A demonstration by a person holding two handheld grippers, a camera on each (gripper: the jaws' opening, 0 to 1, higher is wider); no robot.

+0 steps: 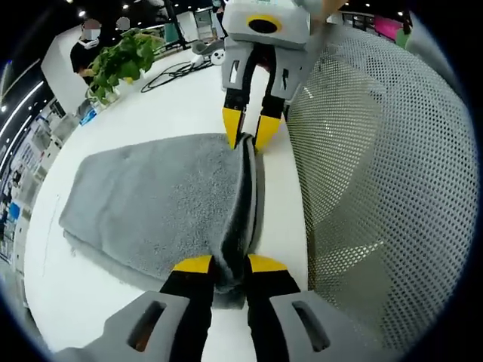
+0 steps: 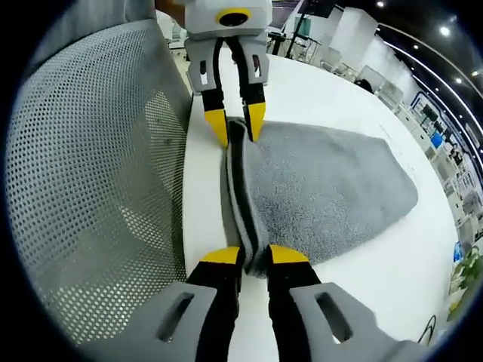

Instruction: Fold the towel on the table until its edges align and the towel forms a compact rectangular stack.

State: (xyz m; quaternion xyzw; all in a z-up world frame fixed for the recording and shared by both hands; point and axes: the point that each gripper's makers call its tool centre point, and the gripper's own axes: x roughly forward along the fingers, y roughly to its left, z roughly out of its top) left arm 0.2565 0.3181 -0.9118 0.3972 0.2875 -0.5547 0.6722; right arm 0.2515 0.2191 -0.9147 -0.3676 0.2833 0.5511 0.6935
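Observation:
A grey towel [image 1: 166, 196] lies folded on the white table [image 1: 151, 113], its doubled edge running along the table's side by the chair. My left gripper [image 1: 230, 265] is shut on one end of that edge. At the other end my right gripper [image 1: 247, 134] pinches the same edge between its yellow tips. In the right gripper view the towel [image 2: 324, 188] spreads to the right; my right gripper [image 2: 255, 256] clamps the near corner and the left gripper [image 2: 236, 127] holds the far one.
A mesh chair back [image 1: 377, 166] [image 2: 98, 173] stands close against the table edge beside the gripped towel edge. A potted plant [image 1: 121, 64], black cables [image 1: 170, 75] and a person [image 1: 87, 41] are at the far end of the table.

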